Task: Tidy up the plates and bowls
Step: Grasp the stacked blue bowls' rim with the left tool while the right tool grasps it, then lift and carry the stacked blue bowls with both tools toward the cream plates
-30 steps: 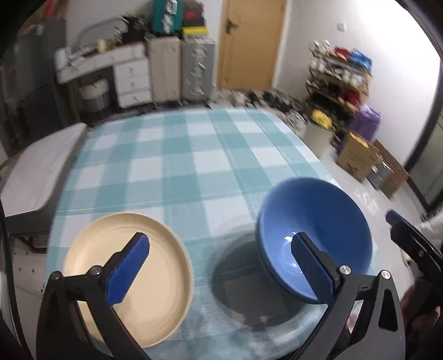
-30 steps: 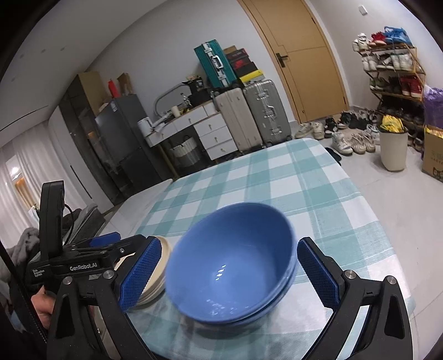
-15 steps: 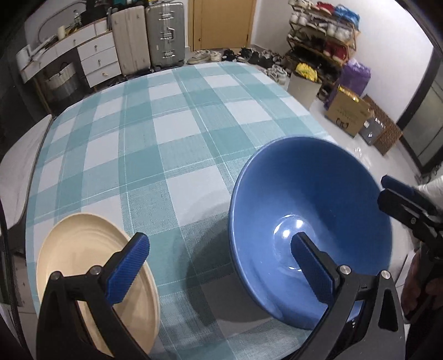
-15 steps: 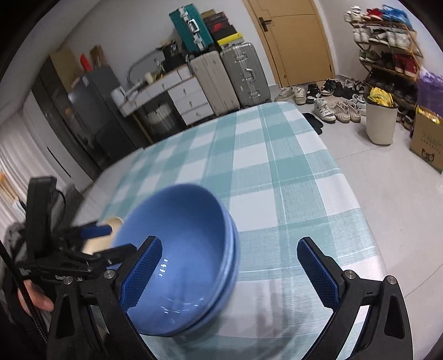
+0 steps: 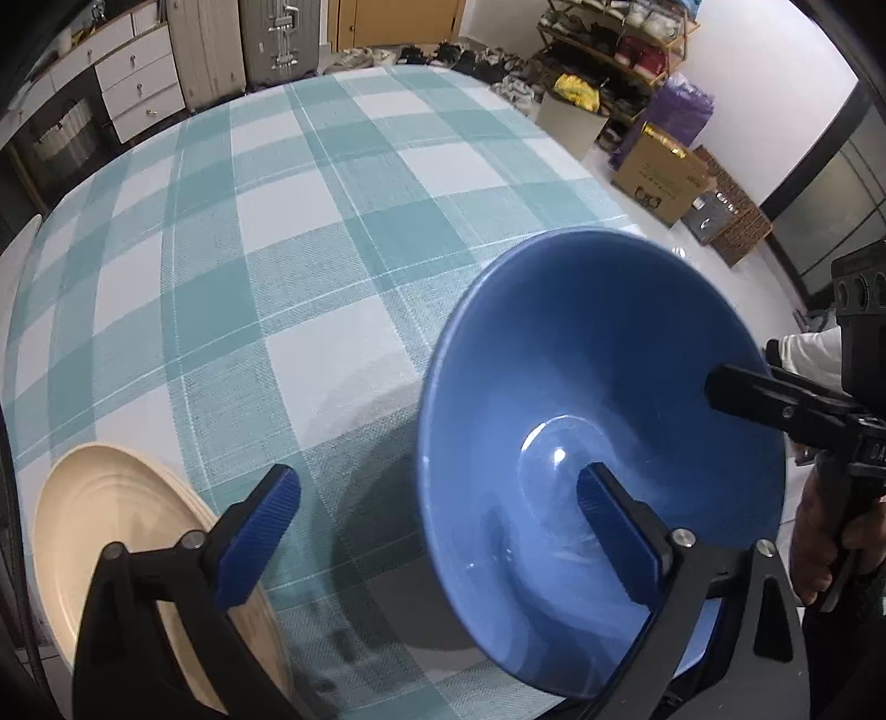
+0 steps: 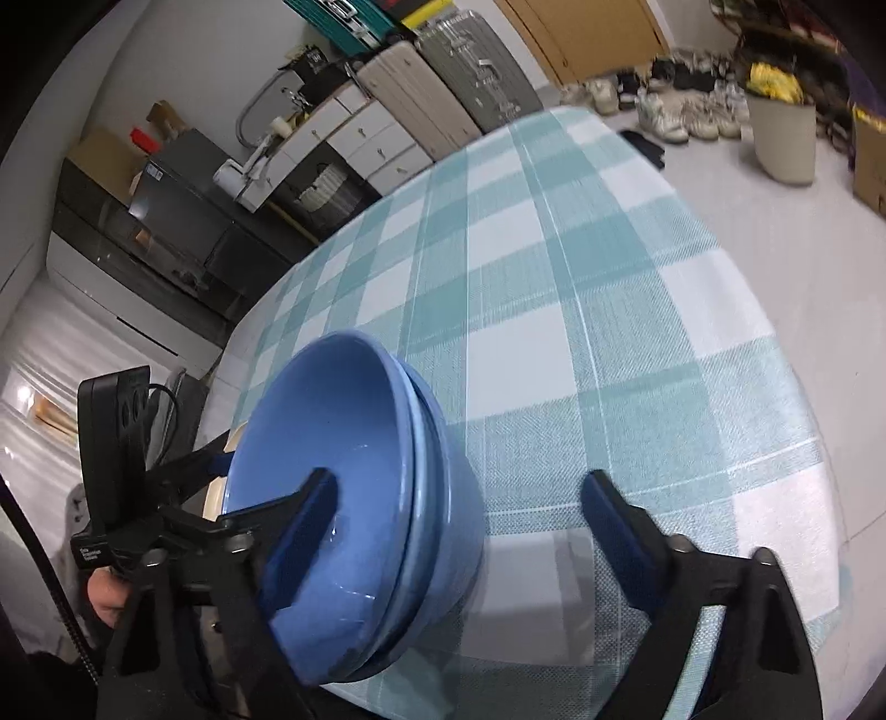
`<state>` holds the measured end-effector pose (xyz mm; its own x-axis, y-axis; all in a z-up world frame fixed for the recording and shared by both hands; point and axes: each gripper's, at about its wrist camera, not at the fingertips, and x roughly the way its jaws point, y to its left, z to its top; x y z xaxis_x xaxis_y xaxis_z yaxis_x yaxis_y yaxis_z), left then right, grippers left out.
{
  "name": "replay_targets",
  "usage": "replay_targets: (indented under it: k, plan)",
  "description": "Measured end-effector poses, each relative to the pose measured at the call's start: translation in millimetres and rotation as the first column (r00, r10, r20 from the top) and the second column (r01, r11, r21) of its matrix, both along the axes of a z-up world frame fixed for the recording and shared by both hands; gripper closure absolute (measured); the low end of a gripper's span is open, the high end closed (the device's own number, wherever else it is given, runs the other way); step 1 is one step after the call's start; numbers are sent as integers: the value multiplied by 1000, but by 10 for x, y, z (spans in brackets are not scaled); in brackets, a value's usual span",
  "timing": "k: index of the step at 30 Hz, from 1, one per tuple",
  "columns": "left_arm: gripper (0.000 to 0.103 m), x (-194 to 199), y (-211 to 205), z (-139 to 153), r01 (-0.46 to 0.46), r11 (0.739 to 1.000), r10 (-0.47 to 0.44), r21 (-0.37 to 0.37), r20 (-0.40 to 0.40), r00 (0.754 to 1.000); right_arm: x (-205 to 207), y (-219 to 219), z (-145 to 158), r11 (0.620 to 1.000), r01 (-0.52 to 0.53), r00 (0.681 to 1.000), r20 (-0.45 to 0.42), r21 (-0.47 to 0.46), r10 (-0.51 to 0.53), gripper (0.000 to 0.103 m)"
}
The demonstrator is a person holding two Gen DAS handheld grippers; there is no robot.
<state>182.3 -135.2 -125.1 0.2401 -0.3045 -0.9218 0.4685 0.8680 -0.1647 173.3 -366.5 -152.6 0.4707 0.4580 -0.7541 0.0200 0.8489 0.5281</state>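
Two nested blue bowls point(image 5: 603, 387) point(image 6: 354, 443) stand near the front edge of the checked tablecloth point(image 5: 310, 232). A cream plate point(image 5: 111, 526) lies to their left; the right wrist view shows only a sliver of it point(image 6: 217, 495). My left gripper point(image 5: 437, 531) straddles the bowls' left wall, with one finger point(image 5: 612, 534) inside and the other over the cloth. My right gripper point(image 6: 459, 531) straddles the opposite wall, with its left finger point(image 6: 302, 534) inside. Both pairs of jaws are closing, and gaps still show between pads and wall. Each gripper also appears in the other's view point(image 5: 775, 404) point(image 6: 160, 498).
The table's right edge point(image 6: 797, 387) drops to a white floor. Beyond the far side stand suitcases point(image 5: 277, 39), a chest of drawers point(image 5: 138, 77), a shoe rack point(image 5: 620, 39), a cardboard box point(image 5: 659, 171) and a bin point(image 6: 783, 138). A hand point(image 5: 830, 531) holds the right gripper.
Both grippers have come down and closer to the bowls, tilting more steeply. Each now has one finger inside the top bowl. The right jaws have narrowed a little.
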Motion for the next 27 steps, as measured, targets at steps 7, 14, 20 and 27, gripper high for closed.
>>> replay_targets:
  k: [7, 14, 20, 27]
  plan:
    - [40, 6, 55, -18, 21, 999, -24, -50, -57, 998, 11, 113, -125, 1000, -26, 997, -71, -11, 25, 38]
    - [70, 126, 137, -102, 37, 995, -57, -98, -214, 975, 43, 209, -113, 997, -51, 992, -115, -55, 45, 60]
    - [75, 132, 216, 17, 40, 989, -71, -142, -217, 974, 23, 289, -20, 990, -76, 988, -139, -116, 60, 69]
    - [77, 80, 118, 6, 66, 995, -81, -70, -237, 968, 49, 347, 9, 983, -82, 987, -148, -163, 58, 79]
